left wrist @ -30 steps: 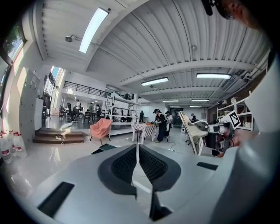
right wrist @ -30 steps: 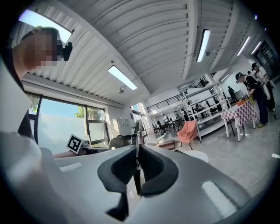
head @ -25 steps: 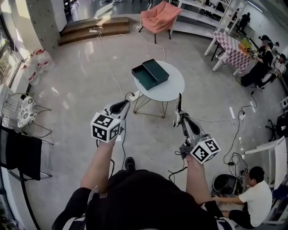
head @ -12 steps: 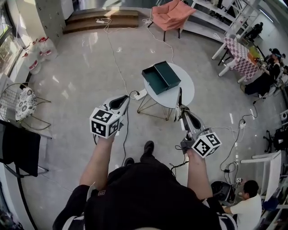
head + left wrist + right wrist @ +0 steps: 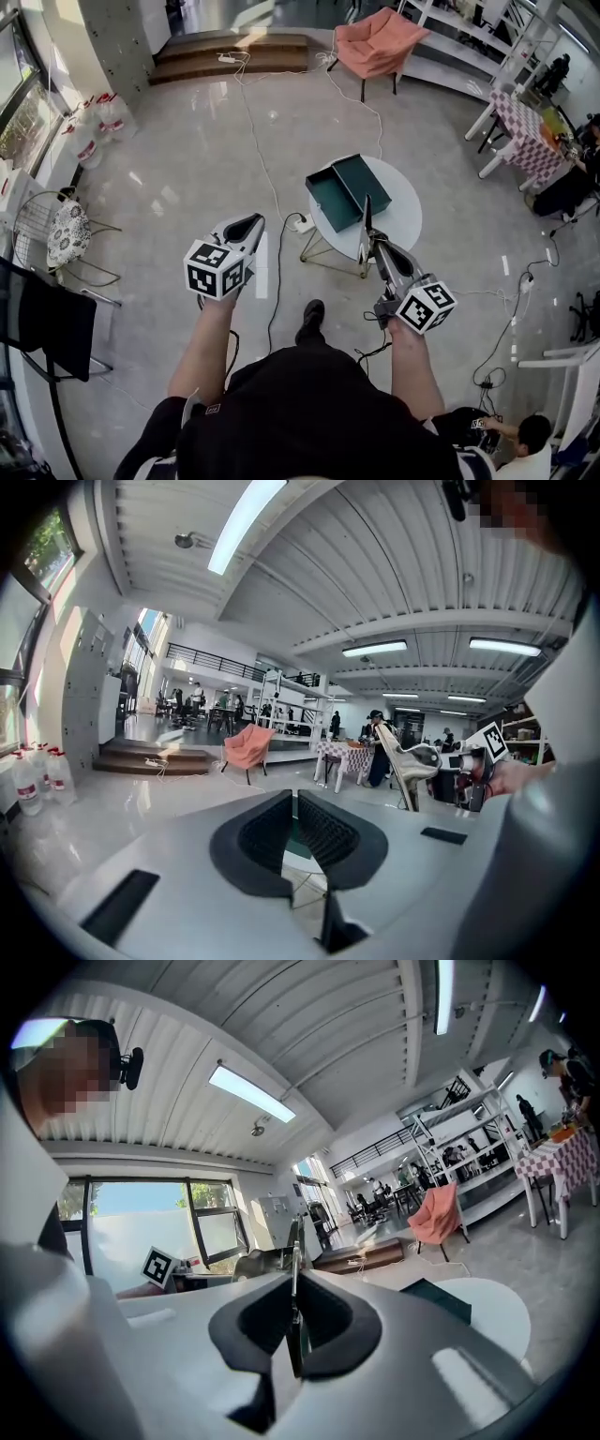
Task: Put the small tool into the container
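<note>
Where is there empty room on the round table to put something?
The table is bare on its right half, from the green box to the right rim. The left and back part is crowded by the box's two open halves. In the head view the tool in the right claw crosses the near rim.

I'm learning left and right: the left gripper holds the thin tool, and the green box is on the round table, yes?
No: the right gripper holds the thin tool, as the right gripper view shows. The green box is on the round table.
</note>
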